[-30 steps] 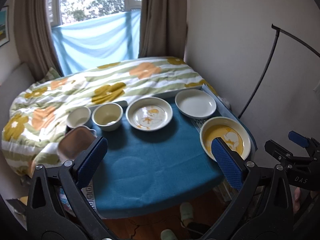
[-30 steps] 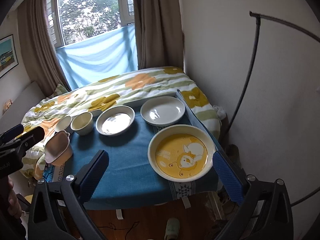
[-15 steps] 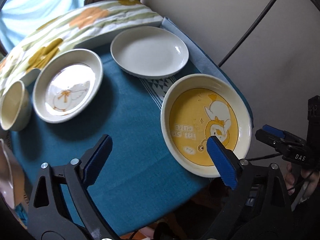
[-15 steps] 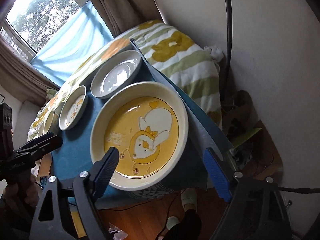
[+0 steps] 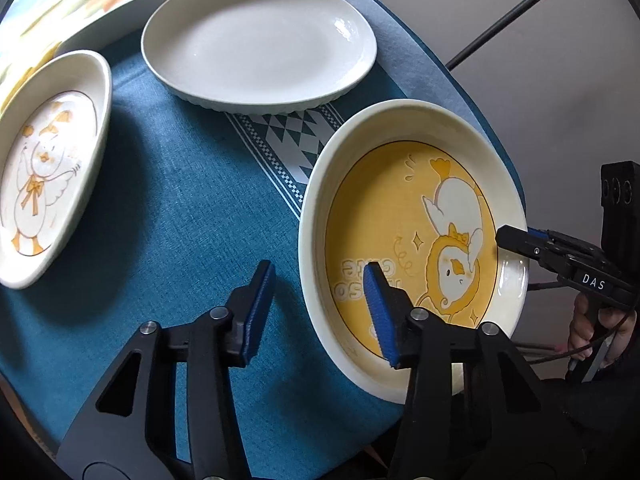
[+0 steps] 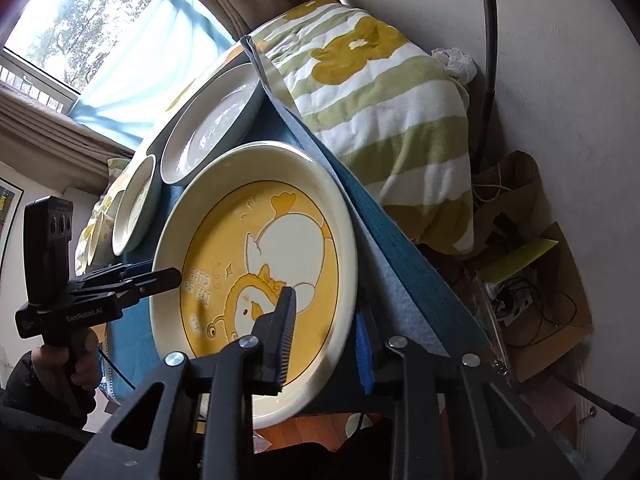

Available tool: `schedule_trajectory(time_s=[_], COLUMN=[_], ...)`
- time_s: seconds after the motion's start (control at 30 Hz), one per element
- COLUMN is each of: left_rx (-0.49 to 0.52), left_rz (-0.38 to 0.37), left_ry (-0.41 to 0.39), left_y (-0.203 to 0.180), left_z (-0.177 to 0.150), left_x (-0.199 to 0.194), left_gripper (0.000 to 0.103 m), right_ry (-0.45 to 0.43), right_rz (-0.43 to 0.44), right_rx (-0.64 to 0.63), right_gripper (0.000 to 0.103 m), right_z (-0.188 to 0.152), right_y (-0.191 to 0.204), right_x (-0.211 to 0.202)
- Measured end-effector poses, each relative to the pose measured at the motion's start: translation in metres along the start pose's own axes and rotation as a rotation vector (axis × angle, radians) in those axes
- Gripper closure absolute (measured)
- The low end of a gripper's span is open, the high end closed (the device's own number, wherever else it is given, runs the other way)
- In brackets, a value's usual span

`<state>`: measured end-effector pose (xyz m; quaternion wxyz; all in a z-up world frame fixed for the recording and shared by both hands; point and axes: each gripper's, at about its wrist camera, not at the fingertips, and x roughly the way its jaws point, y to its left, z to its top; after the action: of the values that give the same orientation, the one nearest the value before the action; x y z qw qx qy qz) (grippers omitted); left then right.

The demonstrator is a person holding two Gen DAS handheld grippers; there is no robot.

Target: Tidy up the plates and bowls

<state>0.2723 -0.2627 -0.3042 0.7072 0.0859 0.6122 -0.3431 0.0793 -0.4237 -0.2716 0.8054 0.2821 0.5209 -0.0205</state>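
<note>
In the left wrist view, the duck plate (image 5: 44,168) lies at the far left of the blue-clothed worktop (image 5: 180,208); the plain white plate (image 5: 260,40) sits at upper centre, just beside it; the yellow plate (image 5: 412,248) fills the lower right, near the worktop's edge. The step in hand looks like a two-handed pickup of that yellow plate; the left claw (image 5: 318,312) is closing with the plate's near-left rim between its jaws, one blue pad outside and one over the yellow face, not yet pressing. The right claw (image 5: 516,238) reaches the rim at right; in its own view the right claw (image 6: 326,338) straddles the rim and is closing, though whether its pads already bite is hard to tell. Next, I judge, both must finish clamping, then lift level together, probably toward the other plates for stacking.
</note>
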Motion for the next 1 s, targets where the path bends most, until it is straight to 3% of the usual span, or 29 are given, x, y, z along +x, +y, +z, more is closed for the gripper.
schedule_trajectory(time_s=[0.17,0.4,0.53,0.7,1.0], left_rx=[0.006,-0.014,0.019,0.011,-0.065], left_rz=[-0.012,-0.046,0.005,0.004,0.000], left_ry=[0.005,-0.008,-0.019,-0.024,-0.104], left_y=[0.000,0.010,0.001,-0.002,0.011], left_z=[0.000,-0.006,-0.011,-0.017,-0.040], left_x=[0.007,0.004,0.003,-0.004,-0.043], left_gripper=[0.081,0.088,0.089,0.089,0.089], right_ry=[0.014,0.021,0.019,0.019,0.030], right_rz=[0.008,0.018,-0.002,-0.013,0.019], right_rx=[-0.006,-0.026,-0.042,-0.065,-0.160], right_gripper=[0.093,0.093,0.093,0.093,0.093], right_z=[0.006,0.008,0.008,0.009,0.024], right_y=[-0.007,-0.008,-0.004,0.000,0.024], right_x=[0.003,0.003,0.002,-0.001,-0.004])
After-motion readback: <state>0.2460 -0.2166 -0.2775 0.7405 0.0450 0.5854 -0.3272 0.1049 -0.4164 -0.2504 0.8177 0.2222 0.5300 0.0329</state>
